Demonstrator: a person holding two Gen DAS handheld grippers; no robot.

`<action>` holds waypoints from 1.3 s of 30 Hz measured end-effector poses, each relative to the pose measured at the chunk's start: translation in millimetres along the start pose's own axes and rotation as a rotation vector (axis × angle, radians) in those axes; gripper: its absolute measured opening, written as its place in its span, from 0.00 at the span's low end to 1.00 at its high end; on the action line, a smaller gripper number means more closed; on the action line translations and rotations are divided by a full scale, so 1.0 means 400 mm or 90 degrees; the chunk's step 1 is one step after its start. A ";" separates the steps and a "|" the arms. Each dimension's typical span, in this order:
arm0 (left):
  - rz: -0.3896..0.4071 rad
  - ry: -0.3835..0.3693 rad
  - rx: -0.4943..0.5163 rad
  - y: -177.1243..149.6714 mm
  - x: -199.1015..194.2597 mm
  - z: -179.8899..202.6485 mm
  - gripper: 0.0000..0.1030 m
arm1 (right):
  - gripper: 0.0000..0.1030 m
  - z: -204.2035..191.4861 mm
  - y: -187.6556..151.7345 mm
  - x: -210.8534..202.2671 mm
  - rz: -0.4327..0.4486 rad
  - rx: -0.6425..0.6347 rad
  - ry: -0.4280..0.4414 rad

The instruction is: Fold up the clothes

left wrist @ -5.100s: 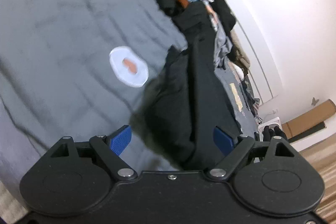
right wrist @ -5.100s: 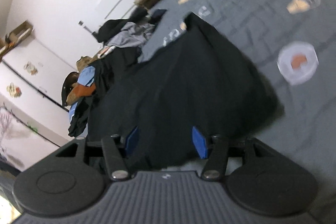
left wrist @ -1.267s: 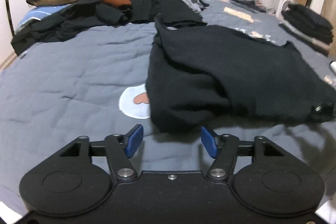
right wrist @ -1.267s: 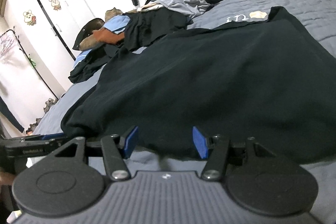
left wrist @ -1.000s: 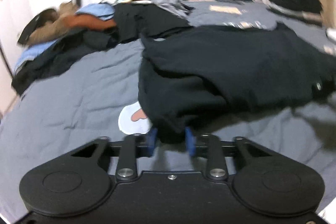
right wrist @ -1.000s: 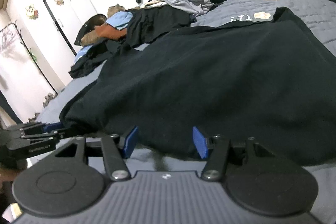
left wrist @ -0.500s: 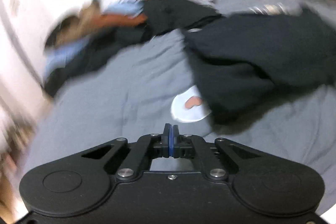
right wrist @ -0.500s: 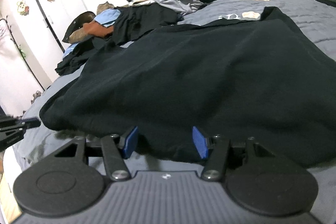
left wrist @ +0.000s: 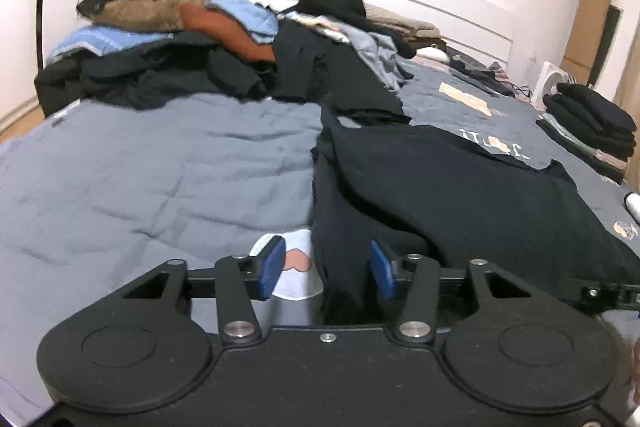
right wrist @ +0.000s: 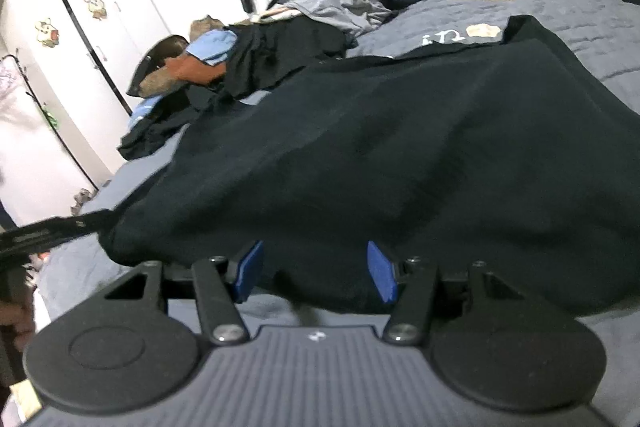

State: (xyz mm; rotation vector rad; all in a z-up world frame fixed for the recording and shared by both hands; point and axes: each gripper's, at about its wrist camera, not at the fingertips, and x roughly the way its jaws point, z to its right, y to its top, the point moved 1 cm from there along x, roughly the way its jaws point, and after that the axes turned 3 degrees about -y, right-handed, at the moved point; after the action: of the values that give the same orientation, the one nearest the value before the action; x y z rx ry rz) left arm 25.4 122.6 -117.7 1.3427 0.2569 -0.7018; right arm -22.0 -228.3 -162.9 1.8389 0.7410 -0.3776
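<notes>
The left gripper [left wrist: 326,269], pressed together and off to the side half a second ago, is back at the black garment [left wrist: 460,199] with its blue pads spread around the near corner, over the grey bedspread [left wrist: 140,179]. Right wrist view: the right gripper [right wrist: 316,277] sits spread wide at the black garment's [right wrist: 380,155] near hem, gripping nothing.

Quantities: two grippers, left [left wrist: 327,269] and right [right wrist: 315,275]; one black garment [right wrist: 400,155] spread flat; one heap of unfolded clothes [left wrist: 224,55]; one folded stack [left wrist: 592,125]; one bed [left wrist: 140,171].
</notes>
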 end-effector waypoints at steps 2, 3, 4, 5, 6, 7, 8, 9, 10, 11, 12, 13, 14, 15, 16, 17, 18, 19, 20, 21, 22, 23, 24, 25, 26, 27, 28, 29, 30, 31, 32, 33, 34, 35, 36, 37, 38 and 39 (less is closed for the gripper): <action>-0.003 -0.005 -0.017 -0.003 0.010 -0.009 0.32 | 0.55 -0.002 -0.001 0.001 0.001 -0.003 0.004; -0.004 -0.010 -0.024 -0.005 0.014 -0.012 0.26 | 0.55 -0.002 -0.002 0.001 0.001 -0.005 0.006; -0.005 -0.015 -0.031 -0.006 0.017 -0.014 0.17 | 0.55 -0.003 -0.003 0.001 0.002 -0.007 0.008; -0.006 -0.017 -0.036 -0.006 0.018 -0.015 0.12 | 0.55 -0.004 -0.004 0.002 0.002 -0.008 0.010; -0.007 -0.014 -0.040 -0.007 0.019 -0.017 0.08 | 0.55 -0.005 -0.004 0.002 0.002 -0.010 0.013; -0.007 -0.007 -0.043 -0.008 0.019 -0.019 0.07 | 0.55 -0.006 -0.005 0.002 0.003 -0.012 0.015; -0.005 0.000 -0.043 -0.008 0.016 -0.024 0.06 | 0.55 -0.007 -0.006 0.003 0.003 -0.013 0.017; -0.001 0.007 -0.045 -0.007 0.011 -0.029 0.06 | 0.55 -0.007 -0.006 0.003 0.004 -0.015 0.019; -0.001 0.007 -0.050 -0.007 0.007 -0.035 0.06 | 0.55 -0.008 -0.007 0.003 0.004 -0.017 0.021; -0.005 0.003 -0.055 -0.006 0.004 -0.042 0.06 | 0.55 -0.005 -0.006 0.003 0.005 -0.013 0.021; -0.008 -0.001 -0.059 -0.005 0.001 -0.045 0.05 | 0.55 -0.001 -0.004 0.003 0.005 -0.008 0.020; -0.010 -0.006 -0.062 -0.004 -0.002 -0.046 0.05 | 0.55 0.003 -0.002 0.003 0.006 -0.003 0.019; -0.012 -0.011 -0.064 -0.003 -0.004 -0.047 0.05 | 0.55 0.007 0.000 0.004 0.006 0.002 0.018; -0.014 -0.016 -0.067 -0.002 -0.007 -0.047 0.05 | 0.55 0.007 0.002 0.003 0.007 0.003 0.019; -0.016 -0.020 -0.069 0.000 -0.009 -0.048 0.05 | 0.55 0.004 0.004 0.002 0.008 0.000 0.022; -0.018 -0.025 -0.072 0.001 -0.011 -0.049 0.06 | 0.55 0.001 0.006 0.001 0.009 -0.003 0.026; -0.020 -0.030 -0.075 0.002 -0.014 -0.049 0.07 | 0.55 -0.003 0.009 -0.001 0.007 -0.004 0.034; -0.022 -0.035 -0.077 0.004 -0.016 -0.050 0.08 | 0.55 -0.008 0.014 -0.003 0.002 -0.004 0.044; -0.013 -0.041 -0.082 0.009 -0.019 -0.052 0.09 | 0.55 -0.016 0.022 -0.005 -0.001 -0.006 0.054; 0.001 -0.043 -0.092 0.016 -0.020 -0.055 0.15 | 0.55 -0.026 0.030 -0.007 -0.003 -0.008 0.064; 0.005 -0.041 -0.095 0.019 -0.015 -0.053 0.33 | 0.55 -0.035 0.038 -0.009 -0.004 -0.011 0.073; 0.003 -0.039 -0.089 0.019 -0.007 -0.047 0.42 | 0.55 -0.050 0.047 -0.007 -0.004 -0.022 0.081; 0.002 -0.037 -0.083 0.019 0.000 -0.041 0.51 | 0.55 -0.067 0.056 -0.005 -0.004 -0.036 0.088; 0.000 -0.035 -0.077 0.019 0.007 -0.034 0.51 | 0.56 -0.084 0.065 -0.002 -0.004 -0.049 0.095; -0.002 -0.033 -0.072 0.020 0.015 -0.028 0.51 | 0.56 -0.099 0.073 0.005 -0.005 -0.058 0.102; -0.003 -0.031 -0.066 0.020 0.022 -0.021 0.51 | 0.57 -0.117 0.081 0.016 -0.011 -0.065 0.109; -0.005 -0.028 -0.060 0.020 0.030 -0.015 0.51 | 0.58 -0.135 0.090 0.028 -0.017 -0.071 0.116; -0.006 -0.026 -0.054 0.020 0.037 -0.008 0.50 | 0.58 -0.156 0.096 0.040 -0.020 -0.082 0.123; -0.008 -0.024 -0.048 0.020 0.045 -0.002 0.45 | 0.58 -0.177 0.102 0.051 -0.021 -0.094 0.130; -0.014 -0.020 -0.044 0.018 0.052 0.002 0.36 | 0.58 -0.202 0.106 0.063 -0.022 -0.115 0.131; -0.022 -0.017 -0.045 0.013 0.059 0.001 0.33 | 0.58 -0.228 0.110 0.076 -0.023 -0.139 0.130; -0.030 -0.016 -0.050 0.009 0.065 -0.003 0.28 | 0.58 -0.254 0.113 0.088 -0.023 -0.163 0.129; -0.035 -0.015 -0.054 0.006 0.068 -0.008 0.20 | 0.59 -0.281 0.114 0.105 -0.024 -0.191 0.129; -0.038 -0.018 -0.060 0.004 0.068 -0.014 0.16 | 0.59 -0.303 0.112 0.118 -0.027 -0.215 0.128; -0.040 -0.022 -0.066 0.003 0.067 -0.019 0.12 | 0.59 -0.325 0.111 0.135 -0.032 -0.245 0.127; -0.042 -0.027 -0.071 0.004 0.064 -0.024 0.11 | 0.59 -0.341 0.109 0.150 -0.036 -0.271 0.121; -0.044 -0.032 -0.076 0.005 0.062 -0.028 0.11 | 0.59 -0.355 0.107 0.165 -0.039 -0.296 0.113; -0.046 -0.034 -0.077 0.006 0.060 -0.030 0.11 | 0.59 -0.361 0.106 0.180 -0.046 -0.309 0.106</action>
State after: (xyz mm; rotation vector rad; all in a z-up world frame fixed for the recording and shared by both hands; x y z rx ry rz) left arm 47.9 126.4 -132.1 1.2020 0.3015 -0.7696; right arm 47.3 -83.5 -118.5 1.3965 0.9236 -0.0763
